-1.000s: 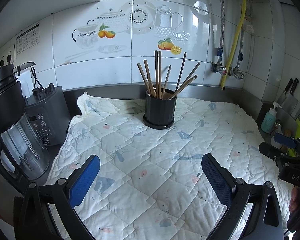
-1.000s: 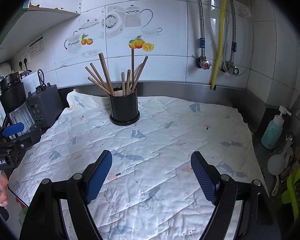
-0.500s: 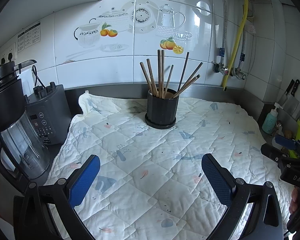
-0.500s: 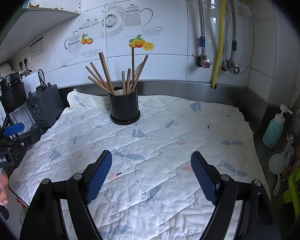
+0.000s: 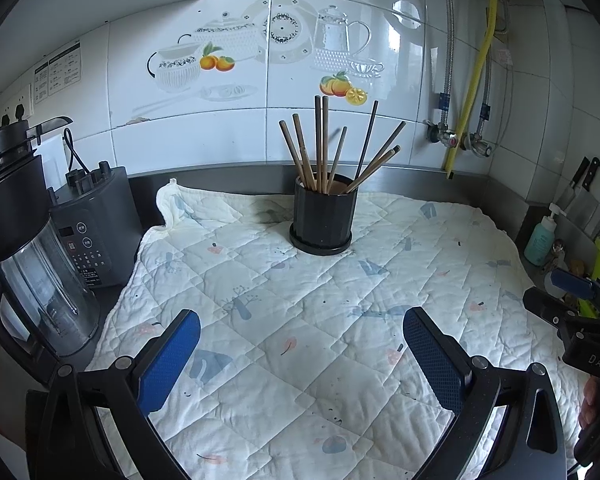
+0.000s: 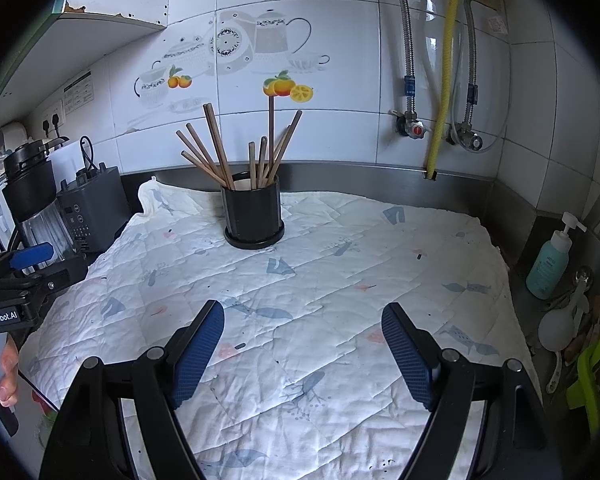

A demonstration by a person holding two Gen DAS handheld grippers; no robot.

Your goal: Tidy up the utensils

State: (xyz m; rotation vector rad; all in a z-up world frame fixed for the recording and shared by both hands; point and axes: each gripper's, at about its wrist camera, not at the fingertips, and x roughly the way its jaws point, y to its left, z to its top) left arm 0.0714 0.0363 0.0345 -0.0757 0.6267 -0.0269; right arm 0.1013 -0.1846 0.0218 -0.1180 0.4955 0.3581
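Note:
A black ribbed holder (image 5: 323, 216) stands upright at the back of a white quilted mat (image 5: 300, 320); it also shows in the right wrist view (image 6: 253, 216). Several wooden chopsticks (image 5: 320, 148) stand in it, fanned out, and they show in the right wrist view too (image 6: 220, 148). My left gripper (image 5: 300, 344) is open and empty above the mat's near part. My right gripper (image 6: 302, 336) is open and empty, well short of the holder. Each gripper shows at the edge of the other's view: the right one (image 5: 572, 292), the left one (image 6: 24, 264).
A blender jug (image 5: 32, 264) and its grey base (image 5: 96, 224) stand left of the mat. A soap bottle (image 6: 550, 260), spoons and a green rack (image 6: 596, 368) sit at the right. Pipes and a yellow hose (image 6: 444, 80) run down the tiled wall.
Both views have shifted slightly, the holder sitting a little further right in each. Both grippers stay open and empty.

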